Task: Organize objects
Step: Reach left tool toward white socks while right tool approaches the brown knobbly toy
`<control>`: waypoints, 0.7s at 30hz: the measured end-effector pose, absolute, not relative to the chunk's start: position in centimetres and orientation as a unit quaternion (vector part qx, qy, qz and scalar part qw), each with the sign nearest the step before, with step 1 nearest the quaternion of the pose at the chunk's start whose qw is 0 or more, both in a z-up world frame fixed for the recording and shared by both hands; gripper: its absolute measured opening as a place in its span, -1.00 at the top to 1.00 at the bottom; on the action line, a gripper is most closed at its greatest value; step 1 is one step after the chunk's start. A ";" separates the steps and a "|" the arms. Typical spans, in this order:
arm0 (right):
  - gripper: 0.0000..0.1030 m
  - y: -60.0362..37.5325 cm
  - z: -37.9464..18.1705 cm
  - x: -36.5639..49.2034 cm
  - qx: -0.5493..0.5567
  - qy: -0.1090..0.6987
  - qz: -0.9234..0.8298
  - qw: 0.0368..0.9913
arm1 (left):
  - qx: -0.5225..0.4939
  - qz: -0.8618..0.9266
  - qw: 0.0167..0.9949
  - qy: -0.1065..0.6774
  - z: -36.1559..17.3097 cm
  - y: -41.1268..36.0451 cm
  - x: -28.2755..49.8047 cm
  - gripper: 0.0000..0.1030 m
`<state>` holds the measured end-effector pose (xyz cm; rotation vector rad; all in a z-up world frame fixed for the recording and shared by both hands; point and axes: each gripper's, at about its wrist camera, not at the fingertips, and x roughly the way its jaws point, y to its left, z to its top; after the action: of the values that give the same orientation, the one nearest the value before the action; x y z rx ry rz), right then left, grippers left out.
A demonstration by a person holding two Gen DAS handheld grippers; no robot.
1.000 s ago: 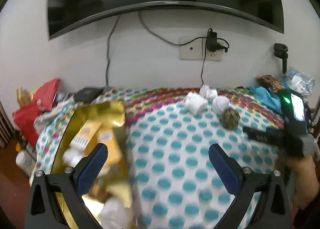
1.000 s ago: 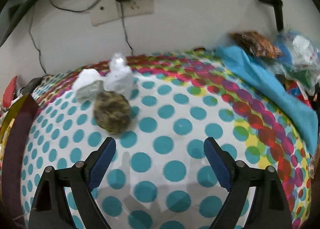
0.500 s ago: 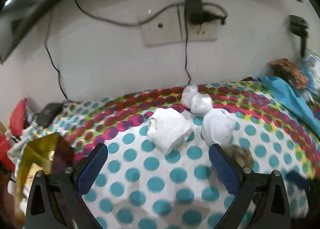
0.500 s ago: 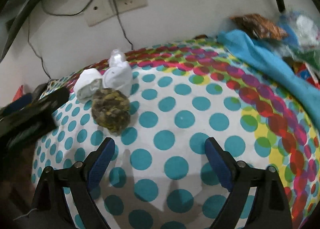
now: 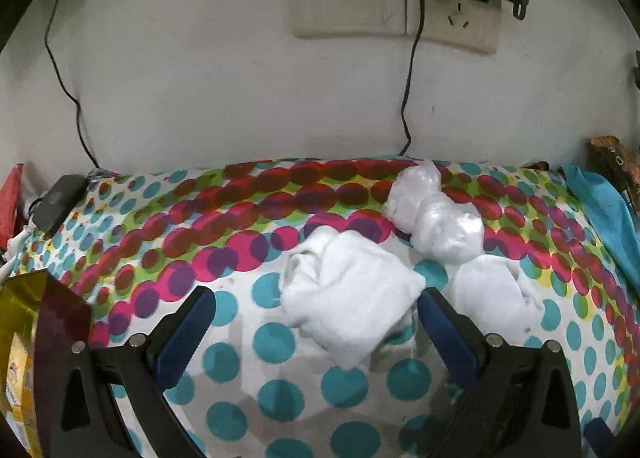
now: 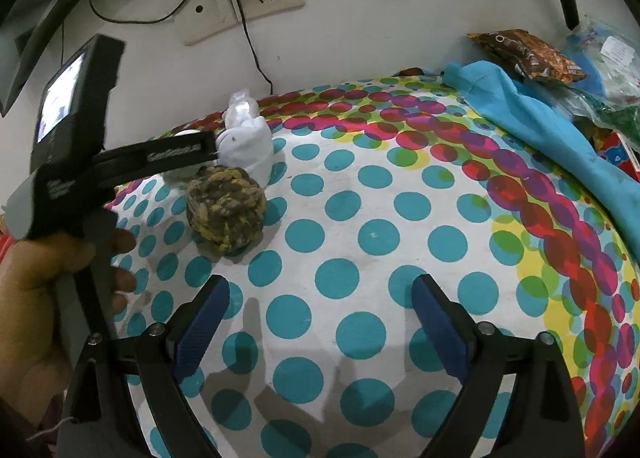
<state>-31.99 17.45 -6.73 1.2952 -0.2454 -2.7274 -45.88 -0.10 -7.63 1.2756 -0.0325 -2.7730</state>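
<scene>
White cloth bundle (image 5: pixel 352 298) lies on the dotted table (image 5: pixel 256 342), just ahead of the left gripper (image 5: pixel 316 322), fingers apart and empty. Advise centring over it before closing; a second bundle sits just beside. Right gripper (image 6: pixel 320 322) hovers with its fingers wide apart and empty.
</scene>
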 end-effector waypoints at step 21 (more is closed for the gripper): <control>-0.68 17.0 -6.7 -32.2 0.425 -0.081 -0.899 0.063 | 0.404 -0.914 0.038 0.014 -6.0 -2.6 -40.4 0.14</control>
<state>-32.23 17.02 -6.69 1.2832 -0.2436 -2.7169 -40.43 -2.63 -5.98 1.2402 0.0425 -2.8036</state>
